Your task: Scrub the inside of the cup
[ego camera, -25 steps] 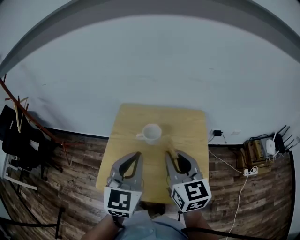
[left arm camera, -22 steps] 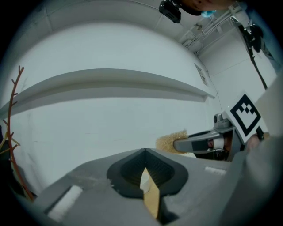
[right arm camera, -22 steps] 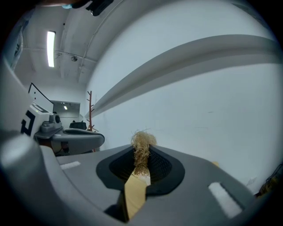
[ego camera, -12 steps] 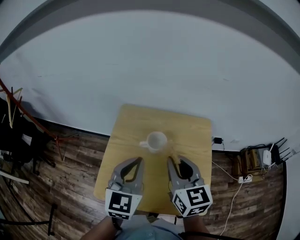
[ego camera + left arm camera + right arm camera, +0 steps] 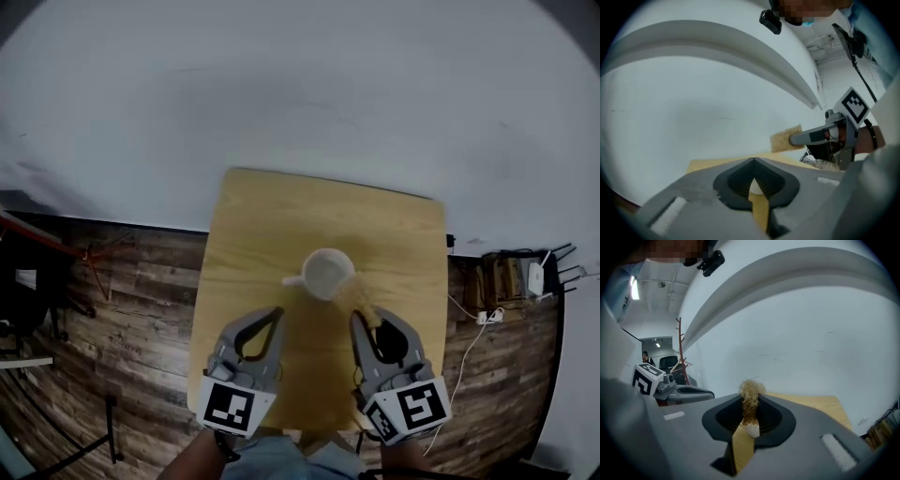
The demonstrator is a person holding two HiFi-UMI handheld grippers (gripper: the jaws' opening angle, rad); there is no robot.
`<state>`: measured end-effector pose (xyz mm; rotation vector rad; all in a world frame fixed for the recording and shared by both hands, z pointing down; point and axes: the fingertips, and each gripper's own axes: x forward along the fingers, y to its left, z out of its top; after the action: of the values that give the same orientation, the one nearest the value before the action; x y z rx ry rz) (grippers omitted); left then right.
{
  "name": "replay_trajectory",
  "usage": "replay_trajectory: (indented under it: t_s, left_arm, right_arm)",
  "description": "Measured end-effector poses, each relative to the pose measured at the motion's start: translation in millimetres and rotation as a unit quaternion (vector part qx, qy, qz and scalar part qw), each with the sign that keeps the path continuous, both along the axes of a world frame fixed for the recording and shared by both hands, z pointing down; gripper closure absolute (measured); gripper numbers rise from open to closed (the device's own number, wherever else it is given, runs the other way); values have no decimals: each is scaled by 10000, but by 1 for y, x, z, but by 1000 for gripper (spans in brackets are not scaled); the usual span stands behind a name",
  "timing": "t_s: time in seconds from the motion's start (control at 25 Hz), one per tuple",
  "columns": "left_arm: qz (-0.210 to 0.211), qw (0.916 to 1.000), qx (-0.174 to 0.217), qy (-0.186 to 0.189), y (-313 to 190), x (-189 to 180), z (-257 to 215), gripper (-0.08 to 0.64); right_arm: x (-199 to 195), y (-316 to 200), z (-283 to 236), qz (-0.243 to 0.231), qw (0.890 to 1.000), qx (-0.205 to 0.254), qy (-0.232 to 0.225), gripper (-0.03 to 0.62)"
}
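A white cup point(image 5: 328, 272) stands upright on the small wooden table point(image 5: 272, 211), its handle pointing left. My left gripper point(image 5: 274, 312) hovers just short of the cup on its left, shut and empty. On the other side, my right gripper point(image 5: 360, 319) is shut on a tan fibrous scrub pad point(image 5: 361, 300) that sticks out towards the cup's right side. In the left gripper view the jaws point(image 5: 753, 160) meet, with a sliver of the cup point(image 5: 755, 186) behind them and the pad point(image 5: 786, 138) to the right. In the right gripper view the pad point(image 5: 750, 397) is pinched between the jaws.
The table stands against a white wall point(image 5: 309, 84) on dark plank flooring point(image 5: 141, 300). Cables, a power strip point(image 5: 489, 317) and a router point(image 5: 536, 277) lie on the floor at the right. A red coat rack point(image 5: 680, 348) stands off to the left.
The head view has tipped further down, so the table and cup look nearer. Both grippers keep the same stance short of the cup, the right one still on the pad.
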<state>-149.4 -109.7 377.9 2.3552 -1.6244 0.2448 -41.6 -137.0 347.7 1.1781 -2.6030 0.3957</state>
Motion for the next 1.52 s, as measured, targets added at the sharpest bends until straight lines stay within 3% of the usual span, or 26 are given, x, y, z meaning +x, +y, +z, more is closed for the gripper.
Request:
replay_trajectory:
  t_s: [0.2,0.48,0.68,0.84,1.28,1.44,1.52]
  left_arm:
    - [387,9991,-129,126,-22,-9,40,540]
    - [1097,9939,92,-1,-33,-17,66,511]
    - [1974,9784,517,-320,-46,-5,73,410]
    - [2541,9654,518,-288,-50,4,84,400]
    - [3142,9487,70,-357,-62,24,110,403]
    - [3251,9416,53,-876,-62,29,117,429]
    - [3303,9377,64,-1075,-61,32,120,480]
  right_arm:
    - [-12,-11,40,30,9993,-304,216,528]
    - [-22,-19,62,125,9983,-442,355,528]
    - [-29,-19,72,184,9973,-586,398,528]
    - [-30,-21,74,234,9966,-625,482,528]
    - [-24,-32,78,366,9958,-712,448,528]
    - [-19,-34,80,414,9956,-755,366,528]
    - [-17,-34,80,442,9955,-774,329,528]
